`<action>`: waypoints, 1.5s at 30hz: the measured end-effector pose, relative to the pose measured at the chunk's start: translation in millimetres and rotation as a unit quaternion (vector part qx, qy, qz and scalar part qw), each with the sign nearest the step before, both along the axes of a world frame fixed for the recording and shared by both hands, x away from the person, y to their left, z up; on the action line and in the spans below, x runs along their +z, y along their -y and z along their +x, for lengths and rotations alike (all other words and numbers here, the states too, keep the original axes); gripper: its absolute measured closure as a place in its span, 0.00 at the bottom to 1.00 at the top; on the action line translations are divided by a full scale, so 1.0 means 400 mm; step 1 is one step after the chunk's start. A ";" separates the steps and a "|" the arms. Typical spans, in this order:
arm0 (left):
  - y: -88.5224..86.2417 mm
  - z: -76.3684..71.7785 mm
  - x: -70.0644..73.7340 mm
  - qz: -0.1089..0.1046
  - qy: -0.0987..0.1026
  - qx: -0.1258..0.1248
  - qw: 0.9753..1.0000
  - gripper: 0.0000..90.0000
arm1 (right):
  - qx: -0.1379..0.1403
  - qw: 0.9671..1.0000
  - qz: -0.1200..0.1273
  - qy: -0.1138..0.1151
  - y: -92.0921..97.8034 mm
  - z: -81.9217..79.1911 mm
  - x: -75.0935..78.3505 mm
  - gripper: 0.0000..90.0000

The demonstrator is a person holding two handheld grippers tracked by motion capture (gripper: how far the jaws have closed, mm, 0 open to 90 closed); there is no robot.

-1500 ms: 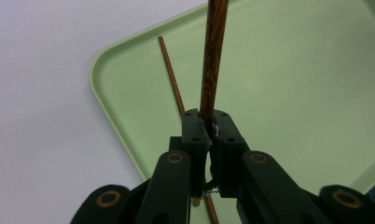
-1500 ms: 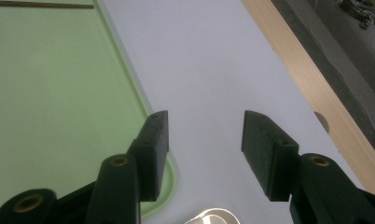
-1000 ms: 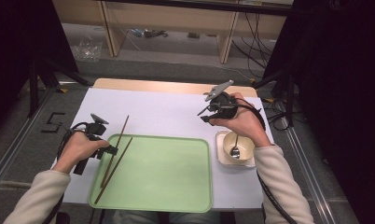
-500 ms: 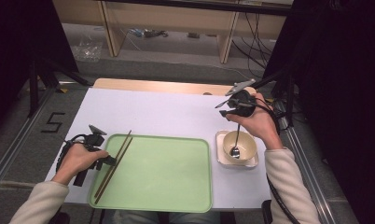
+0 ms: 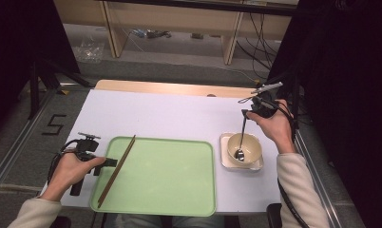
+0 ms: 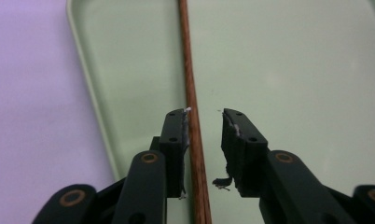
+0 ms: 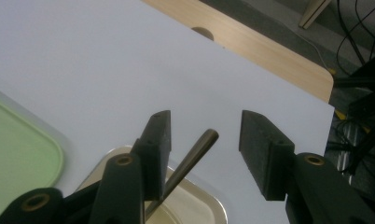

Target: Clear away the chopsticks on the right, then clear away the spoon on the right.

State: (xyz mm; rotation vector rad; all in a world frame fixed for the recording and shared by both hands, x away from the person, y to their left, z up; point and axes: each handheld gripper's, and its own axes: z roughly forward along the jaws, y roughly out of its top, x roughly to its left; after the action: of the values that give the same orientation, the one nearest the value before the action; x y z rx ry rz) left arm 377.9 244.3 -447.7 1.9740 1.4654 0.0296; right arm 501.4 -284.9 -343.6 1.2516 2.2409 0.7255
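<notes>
Left claw (image 6: 204,135) stood open astride the chopsticks (image 5: 117,169), which lay along the green tray's (image 5: 179,190) left side. Right claw (image 7: 205,140), open too, flanked the spoon (image 5: 241,140) handle; its head rested in the bowl (image 5: 250,153).

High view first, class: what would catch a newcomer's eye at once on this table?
A large pale green tray sits at the near edge of the white table, with brown chopsticks lying slantwise along its left side, next to the left gripper. To its right, a cream bowl on a small square dish holds a spoon whose handle rises between the open fingers of the right gripper.
</notes>
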 end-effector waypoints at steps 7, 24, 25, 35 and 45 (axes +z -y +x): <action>0.004 -0.025 0.007 0.023 0.093 -0.009 0.995 0.58 | 0.002 1.000 0.004 0.006 0.020 0.005 -0.008 0.60; 0.008 -0.075 0.022 0.006 0.247 0.012 0.969 0.36 | 0.007 1.000 0.028 0.004 0.039 -0.009 -0.024 0.56; 0.009 -0.075 0.023 0.007 0.251 0.013 0.968 0.36 | 0.002 1.000 0.028 0.004 0.040 -0.010 -0.023 0.56; 0.007 -0.084 0.032 0.016 0.284 0.015 0.959 0.37 | 0.002 0.999 0.038 0.006 0.053 -0.020 -0.020 0.55; 0.004 -0.086 0.035 0.015 0.290 0.021 0.957 0.37 | -0.005 0.999 0.040 0.006 0.039 -0.020 -0.022 0.55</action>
State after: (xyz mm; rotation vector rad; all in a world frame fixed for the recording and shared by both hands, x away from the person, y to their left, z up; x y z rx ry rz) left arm 343.7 242.9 -433.7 1.7473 1.1166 0.6022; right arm 493.6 -300.6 -352.5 1.2917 2.2151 0.8252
